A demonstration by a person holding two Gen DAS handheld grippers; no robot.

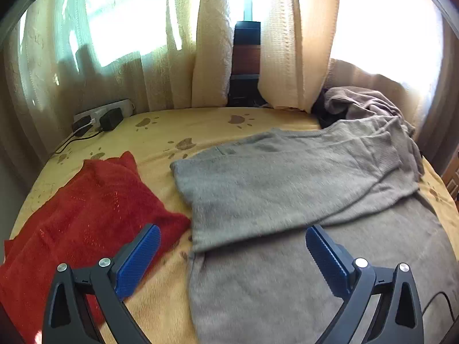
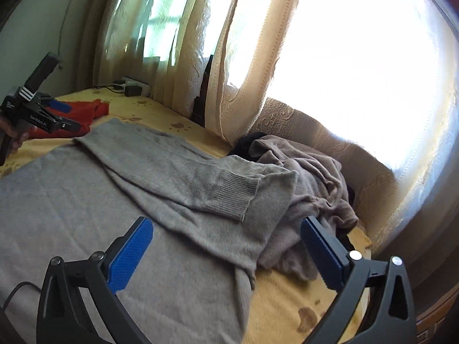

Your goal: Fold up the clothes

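A grey knit sweater (image 1: 287, 200) lies spread on the yellow bed sheet (image 1: 160, 281), its upper part and a ribbed-cuff sleeve (image 2: 229, 195) folded over the body. My left gripper (image 1: 232, 238) is open and empty, hovering over the sweater's left edge. It also shows in the right wrist view (image 2: 60, 114), held in a hand at the far left. My right gripper (image 2: 226, 235) is open and empty above the sweater's right side, near the cuff.
A red knit garment (image 1: 86, 218) lies left of the sweater. A crumpled taupe garment (image 2: 309, 177) is piled at the right by the curtains (image 1: 212, 43). A power strip with chargers (image 1: 103, 117) sits at the back left. The bed's right edge (image 2: 370, 246) is close.
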